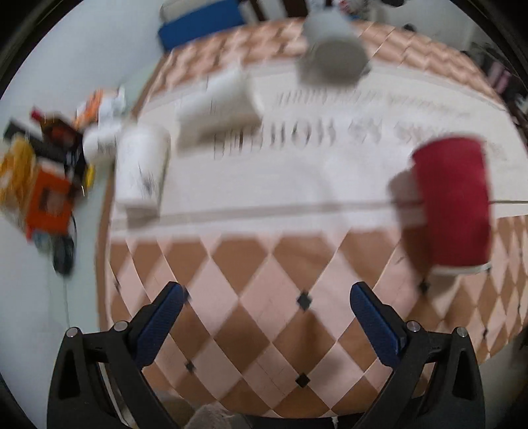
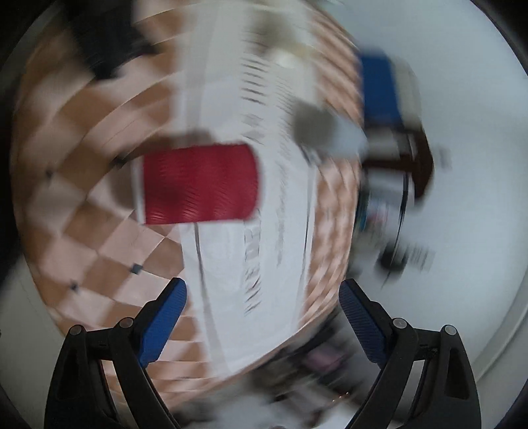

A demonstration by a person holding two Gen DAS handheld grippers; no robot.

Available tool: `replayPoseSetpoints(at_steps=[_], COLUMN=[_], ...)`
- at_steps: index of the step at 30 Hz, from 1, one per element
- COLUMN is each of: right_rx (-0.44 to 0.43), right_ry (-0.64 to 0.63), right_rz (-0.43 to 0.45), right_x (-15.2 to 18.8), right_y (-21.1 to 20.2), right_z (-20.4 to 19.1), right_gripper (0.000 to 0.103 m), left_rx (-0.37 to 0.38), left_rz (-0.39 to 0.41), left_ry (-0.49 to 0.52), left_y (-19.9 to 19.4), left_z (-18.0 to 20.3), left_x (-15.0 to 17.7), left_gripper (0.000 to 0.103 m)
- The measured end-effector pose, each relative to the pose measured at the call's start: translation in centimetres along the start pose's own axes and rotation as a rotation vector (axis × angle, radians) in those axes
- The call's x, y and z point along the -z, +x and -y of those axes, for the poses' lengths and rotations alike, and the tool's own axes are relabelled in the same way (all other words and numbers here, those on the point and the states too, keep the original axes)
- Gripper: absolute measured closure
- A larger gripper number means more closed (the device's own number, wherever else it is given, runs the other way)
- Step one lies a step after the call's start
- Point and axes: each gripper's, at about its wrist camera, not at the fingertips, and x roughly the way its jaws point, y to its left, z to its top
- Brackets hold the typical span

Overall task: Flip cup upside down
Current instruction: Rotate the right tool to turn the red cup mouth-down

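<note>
A red cup with a white rim (image 1: 452,204) stands mouth-down on the checkered tablecloth (image 1: 264,297), at the right of the left wrist view. It also shows in the right wrist view (image 2: 198,183), rolled sideways by the camera, rim to the left. My left gripper (image 1: 267,293) is open and empty, well short of the cup and to its left. My right gripper (image 2: 262,290) is open and empty, apart from the cup. Both views are blurred.
A grey cup (image 1: 333,52) sits at the far side of the table, and it appears in the right wrist view (image 2: 326,128). Two white cups (image 1: 142,168) (image 1: 221,109) lie left of centre. Orange and black clutter (image 1: 43,184) lies on the floor to the left. A blue object (image 1: 198,29) is at the back.
</note>
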Motion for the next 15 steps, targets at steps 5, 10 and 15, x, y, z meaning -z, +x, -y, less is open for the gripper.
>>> replayPoseSetpoints(at_steps=[5,10,15], right_rx=[0.128,0.262,0.341], right_ry=[-0.528,-0.913,-1.097], right_rz=[0.152,0.281,0.301], right_x=[-1.0,-0.2,0.1], right_y=[2.3,4.9,8.3], right_z=[-4.9,-8.2,-10.1], right_gripper=[0.011,0.012,0.024], left_rx=[-0.011,-0.056,-0.085], left_rz=[-0.076,-0.117,-0.13], left_ry=[-0.089,-0.18,-0.287], left_y=[2.5,3.9,4.6], left_z=[0.3,0.1,-1.9], left_x=[1.6,1.9,2.3], left_gripper=[0.0,0.0,0.0])
